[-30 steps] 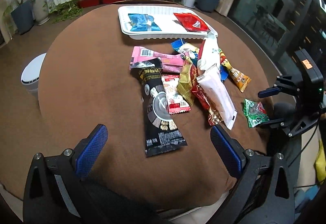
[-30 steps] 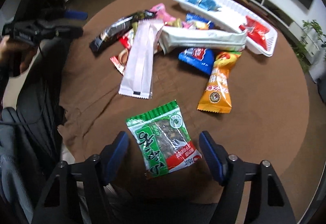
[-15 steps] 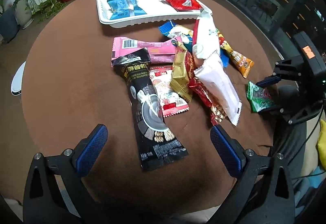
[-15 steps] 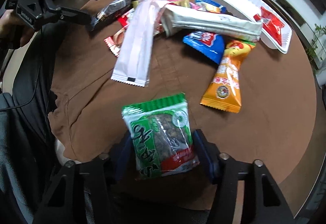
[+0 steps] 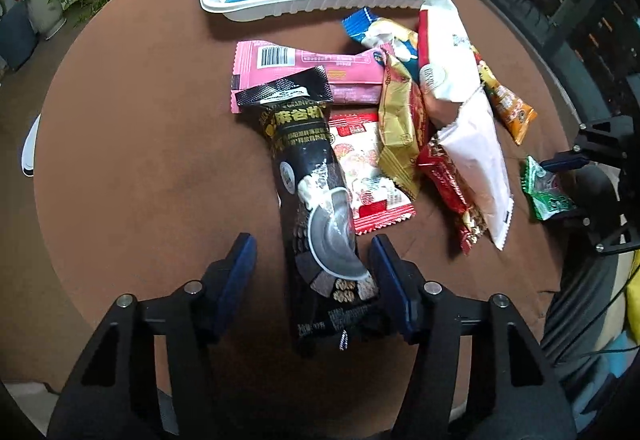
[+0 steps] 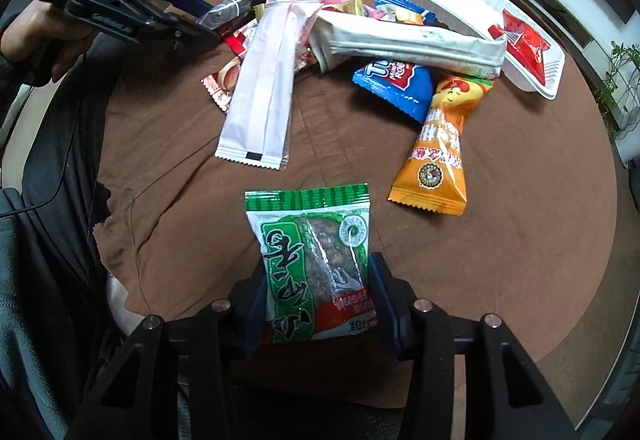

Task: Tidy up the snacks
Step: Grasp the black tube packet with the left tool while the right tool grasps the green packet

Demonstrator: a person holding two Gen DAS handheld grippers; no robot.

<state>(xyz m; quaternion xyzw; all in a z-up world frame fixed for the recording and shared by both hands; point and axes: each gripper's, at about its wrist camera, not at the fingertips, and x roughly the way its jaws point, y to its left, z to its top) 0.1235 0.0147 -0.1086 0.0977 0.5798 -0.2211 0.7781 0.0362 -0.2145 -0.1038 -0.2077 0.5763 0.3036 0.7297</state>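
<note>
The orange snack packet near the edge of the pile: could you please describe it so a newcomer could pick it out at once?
Start at the white tray at the far side of the round brown table, then come toward the camera past the long white packet. The orange snack packet lies just beyond it, its top tucked beside a blue bag. It is the only orange wrapper, pinched narrow at the middle.

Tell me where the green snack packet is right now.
The green packet sits between the right gripper's fingers at the near table edge, just short of the orange packet.

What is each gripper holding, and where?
Right gripper pinches the green snack packet by its lower sides. Left gripper straddles the black packet, not closed.
</note>
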